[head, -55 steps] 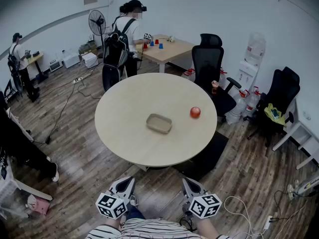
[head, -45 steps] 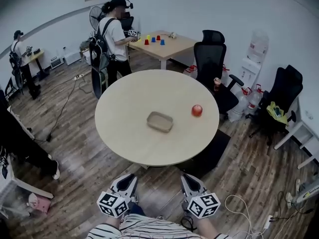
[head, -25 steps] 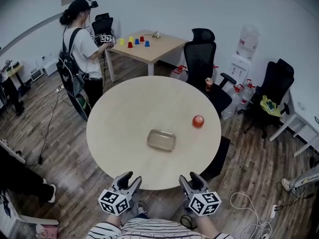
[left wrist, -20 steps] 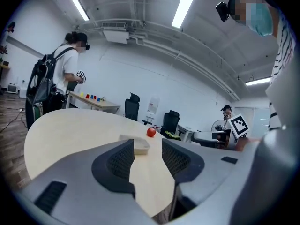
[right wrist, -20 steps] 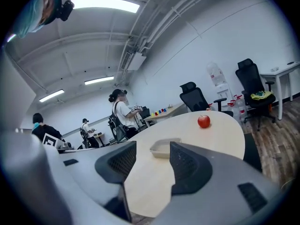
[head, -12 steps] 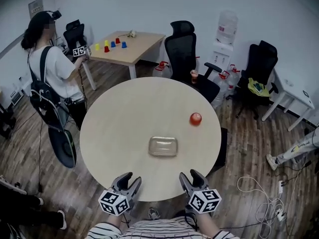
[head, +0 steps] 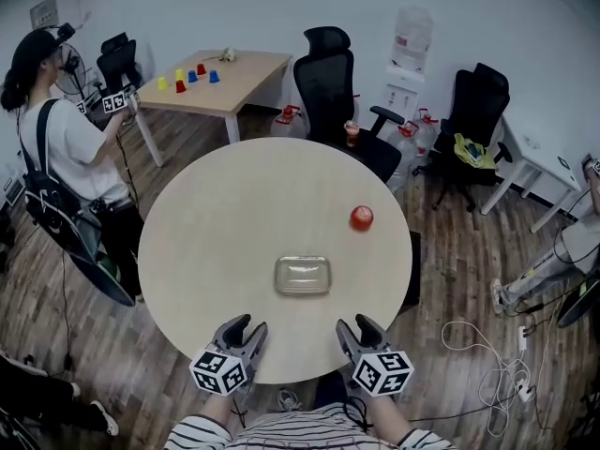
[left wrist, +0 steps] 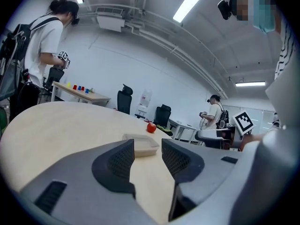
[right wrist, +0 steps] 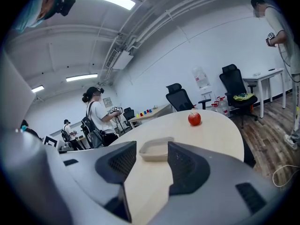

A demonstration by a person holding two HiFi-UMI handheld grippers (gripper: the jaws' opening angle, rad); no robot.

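- A round wooden table (head: 234, 223) filled the middle of the head view, with its near edge close to the person who held the tools.
- Another person (head: 66, 157), with a backpack, stood at the left side of the table, a little apart from it.
- A black office chair (head: 330, 78) stood just beyond the far edge of the table.
- The left gripper (head: 244, 328) was held over the near edge of the table. Its jaws were spread, with nothing between them, and it pointed toward the tray (head: 302, 276) without touching it.
- The right gripper (head: 357, 326) was held beside it, also with its jaws apart and nothing in them.
- The tray, shallow and rectangular, lay on the table a little ahead of the two grippers, about midway between them.
- A red apple (head: 361, 217) rested on the table farther away, to the right of the tray and well apart from it.
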